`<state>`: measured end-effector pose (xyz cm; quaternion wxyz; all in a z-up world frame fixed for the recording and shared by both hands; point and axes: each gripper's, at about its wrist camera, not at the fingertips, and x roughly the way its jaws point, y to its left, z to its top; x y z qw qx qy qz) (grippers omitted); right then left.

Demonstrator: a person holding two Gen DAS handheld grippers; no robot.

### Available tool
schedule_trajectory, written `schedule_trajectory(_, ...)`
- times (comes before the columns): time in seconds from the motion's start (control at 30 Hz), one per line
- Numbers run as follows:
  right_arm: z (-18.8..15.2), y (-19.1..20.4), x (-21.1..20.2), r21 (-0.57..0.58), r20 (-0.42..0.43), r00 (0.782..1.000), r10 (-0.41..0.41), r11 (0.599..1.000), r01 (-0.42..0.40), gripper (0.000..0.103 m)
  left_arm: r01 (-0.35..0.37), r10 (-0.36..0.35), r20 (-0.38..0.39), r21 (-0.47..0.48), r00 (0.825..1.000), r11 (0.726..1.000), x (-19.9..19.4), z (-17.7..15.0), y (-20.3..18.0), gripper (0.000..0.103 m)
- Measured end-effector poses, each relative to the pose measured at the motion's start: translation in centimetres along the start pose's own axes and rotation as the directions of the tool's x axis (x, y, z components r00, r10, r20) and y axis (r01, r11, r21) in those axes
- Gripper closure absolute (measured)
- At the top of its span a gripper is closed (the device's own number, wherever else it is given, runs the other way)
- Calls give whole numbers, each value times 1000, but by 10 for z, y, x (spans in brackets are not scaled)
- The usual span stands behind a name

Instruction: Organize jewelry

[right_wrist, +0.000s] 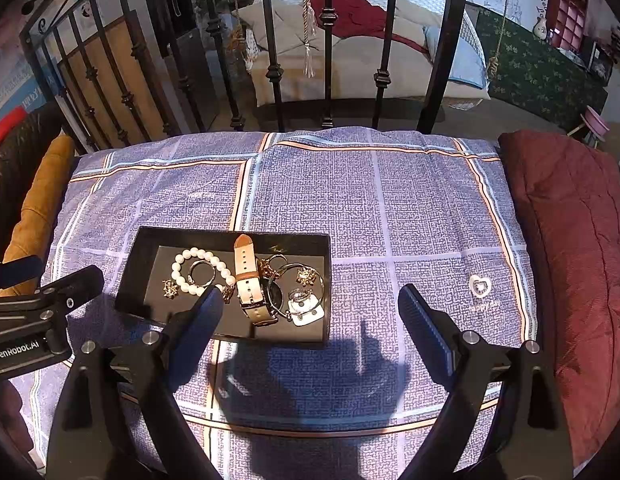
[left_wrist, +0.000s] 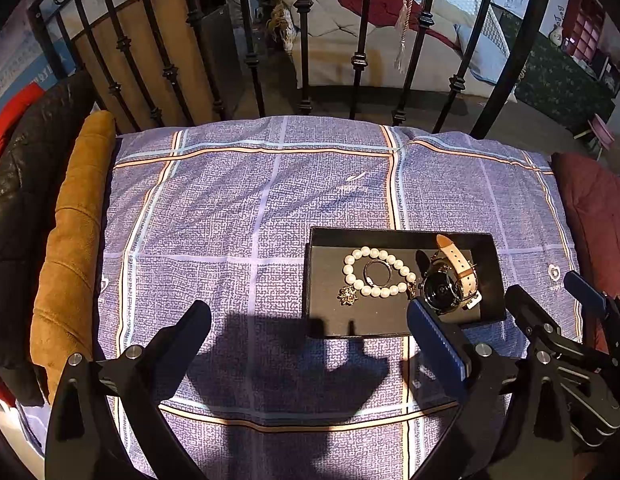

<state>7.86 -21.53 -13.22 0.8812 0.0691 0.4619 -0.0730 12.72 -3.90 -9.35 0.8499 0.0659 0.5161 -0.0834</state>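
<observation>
Setting: a black tray [right_wrist: 318, 240] sits on the purple plaid bedspread [right_wrist: 390, 208], short of the iron railing [right_wrist: 328, 60].
In the tray: pearl bracelet [right_wrist: 197, 270] at its left end with a thin ring [right_wrist: 201, 274] lying inside the loop, a watch [right_wrist: 251, 284] in the middle, and a bangle [right_wrist: 305, 292] with small charms and a white tag at the right end.
Loose pieces: none seen on the bedspread, so judging by that, everything is already gathered in the tray.
Right gripper [right_wrist: 312, 306]: wide open, holding nothing, hovering over the tray's near edge.
Left gripper [left_wrist: 310, 318]: also wide open, also empty, its gap over bare bedspread.
Which way from the right gripper: the watch and bangle lie just ahead between its fingers; its left finger overlaps the bracelet's near end.
Which way from the left gripper: the tray sits ahead and off to its right, beyond its right finger [left_wrist: 438, 340].
Long axis: the watch strap runs near-to-far, roughly in line with the right gripper's fingers, so those would close across its width.
Nearer gripper: the right one, by my read; it's squarely on the tray, and the left would have to swing across.
</observation>
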Motion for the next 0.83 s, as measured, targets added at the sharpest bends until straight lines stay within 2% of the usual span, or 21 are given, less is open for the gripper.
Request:
schedule_trajectory(0.23,0,0,0,-1,-1,1000,-2,1000,2,15,-62,62,-2,-33,998,998,2,0,5,7)
schedule_trajectory(0.4,0,-1,-1,-1,1,1000,-3,1000,3,15,-45,44,-19,-63,999,997,5,0,9,7)
schedule_trajectory(0.53,0,-2,-3,2,5,1000,-3,1000,3,15,-52,53,64,-31,997,998,-6,-5,3,10)
schedule_trajectory(0.63,0,-3,-4,2,7,1000,-1,1000,1,15,-48,49,64,-17,997,999,-7,-3,0,8)
schedule_trajectory(0.73,-1,-3,-4,-1,9,1000,-1,1000,1,15,-105,106,58,-18,993,994,-8,-2,0,8)
schedule_trajectory(0.83,-1,-3,-5,2,9,1000,2,1000,-2,15,-118,118,47,-1,992,993,-7,-2,0,8)
